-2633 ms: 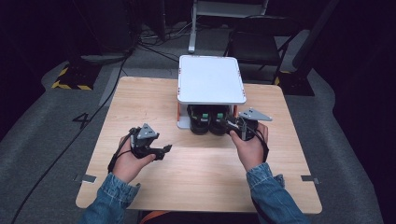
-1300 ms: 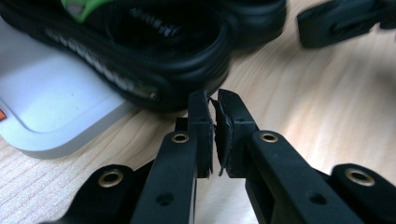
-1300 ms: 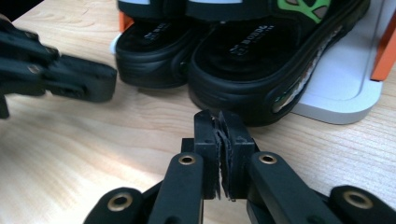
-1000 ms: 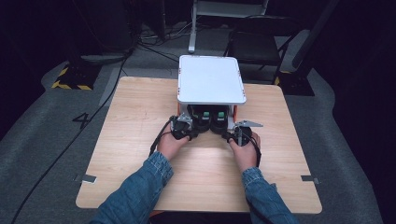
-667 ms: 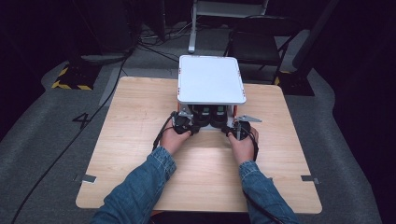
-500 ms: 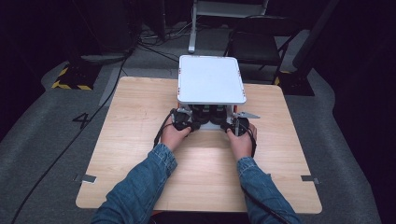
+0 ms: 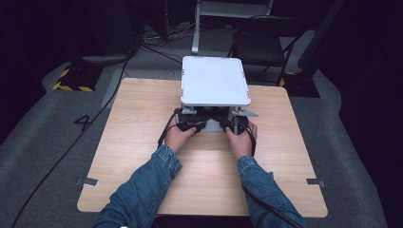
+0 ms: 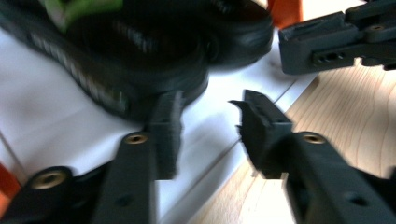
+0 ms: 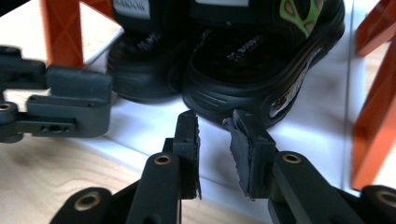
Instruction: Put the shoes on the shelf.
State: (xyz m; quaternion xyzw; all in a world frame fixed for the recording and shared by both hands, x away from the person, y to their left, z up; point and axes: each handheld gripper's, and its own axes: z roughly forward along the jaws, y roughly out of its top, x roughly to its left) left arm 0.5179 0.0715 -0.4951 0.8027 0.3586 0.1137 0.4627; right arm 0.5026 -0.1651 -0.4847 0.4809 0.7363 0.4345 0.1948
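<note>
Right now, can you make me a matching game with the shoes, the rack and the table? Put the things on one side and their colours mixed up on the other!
Things:
1. shoes
2. top shelf of the rack
3. rack posts
4. table

Colours:
A. orange
B. light wood
C. black with a bit of green
D. white

Pairs: 1-C, 2-D, 3-A, 4-B
</note>
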